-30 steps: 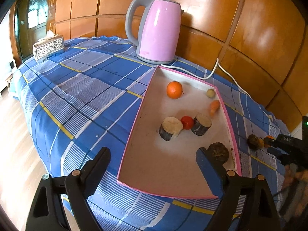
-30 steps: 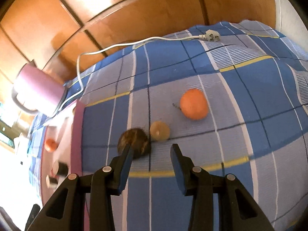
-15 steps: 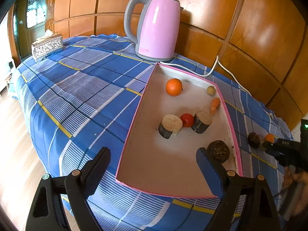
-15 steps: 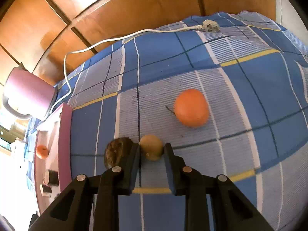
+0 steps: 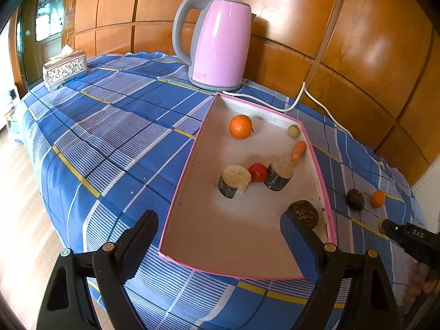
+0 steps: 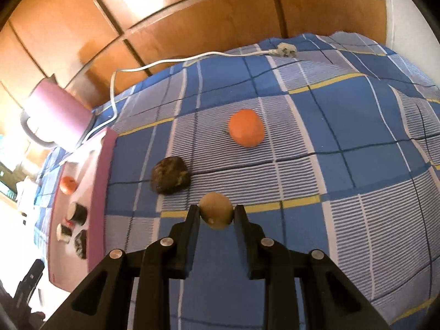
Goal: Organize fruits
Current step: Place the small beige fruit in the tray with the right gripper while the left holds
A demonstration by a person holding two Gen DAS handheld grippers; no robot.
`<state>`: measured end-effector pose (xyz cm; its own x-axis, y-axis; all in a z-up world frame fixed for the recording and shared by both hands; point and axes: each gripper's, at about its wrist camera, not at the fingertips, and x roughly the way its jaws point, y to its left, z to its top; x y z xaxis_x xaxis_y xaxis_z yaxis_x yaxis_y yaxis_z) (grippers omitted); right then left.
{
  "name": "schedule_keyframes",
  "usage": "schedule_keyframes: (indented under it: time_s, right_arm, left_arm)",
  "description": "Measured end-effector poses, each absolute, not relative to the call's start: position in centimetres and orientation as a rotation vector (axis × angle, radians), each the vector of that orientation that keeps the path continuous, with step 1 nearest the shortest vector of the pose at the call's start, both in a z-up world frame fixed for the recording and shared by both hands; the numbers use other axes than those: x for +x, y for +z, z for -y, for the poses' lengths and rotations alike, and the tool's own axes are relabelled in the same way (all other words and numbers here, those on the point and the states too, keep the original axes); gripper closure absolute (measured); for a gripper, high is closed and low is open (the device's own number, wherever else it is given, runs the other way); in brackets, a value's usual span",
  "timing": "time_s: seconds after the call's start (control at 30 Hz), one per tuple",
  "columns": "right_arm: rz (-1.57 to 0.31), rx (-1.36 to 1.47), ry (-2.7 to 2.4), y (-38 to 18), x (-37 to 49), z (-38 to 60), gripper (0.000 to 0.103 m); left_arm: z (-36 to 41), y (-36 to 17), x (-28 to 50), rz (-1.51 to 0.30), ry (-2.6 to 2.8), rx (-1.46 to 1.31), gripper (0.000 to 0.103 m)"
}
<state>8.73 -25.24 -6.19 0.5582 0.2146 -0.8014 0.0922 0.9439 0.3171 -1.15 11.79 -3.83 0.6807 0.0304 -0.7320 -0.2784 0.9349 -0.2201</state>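
Small tan fruit [image 6: 216, 210] is clamped by right gripper [image 6: 216, 216]; dark fruit [image 6: 170, 175] & orange [image 6: 246, 132] lie nearby; left gripper [image 5: 217, 229] is held wide, empty, over pink tray [image 5: 183, 181].

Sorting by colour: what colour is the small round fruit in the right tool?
Tan-brown fruit, clearest in the right wrist view.

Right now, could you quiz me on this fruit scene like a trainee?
1. True or false: the right gripper holds the small tan round fruit between its fingers.
2. Which lies nearer the pink tray on the cloth: the dark brown fruit or the orange?
3. Fill in: the left gripper stands ___ over the tray's near end.

Key: 1 true. 2 the dark brown fruit. 3 open.
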Motion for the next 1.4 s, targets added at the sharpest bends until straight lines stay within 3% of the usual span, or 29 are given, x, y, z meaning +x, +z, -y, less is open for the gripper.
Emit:
schedule_keyframes:
  time_s: [0.9, 1.0, 1.07, 1.4]
  right_arm:
    - [-0.942, 0.094, 0.5, -2.3, 10.3, 7.7, 0.078]
    - [-0.912, 0.08, 0.488, -1.7, 11.3, 6.4, 0.074]
    - [-0.904, 0.066, 0.466, -1.5, 11.8, 5.9, 0.069]
    - [-0.927, 0.086, 0.394, -2.9, 9.7, 9.1, 0.068]
  left_arm:
    - [-14.2, -4.1, -1.7, -0.797, 0.245, -0.39, 0.012]
    - [-14.2, -4.2, -1.8, -0.8, 0.245, -0.385, 0.012]
    - [-14.3, -4.2, -1.8, -0.798, 0.246, -0.387, 0.012]
    - [-14.2, -4.2, -1.9, -0.799, 0.245, -0.393, 0.012]
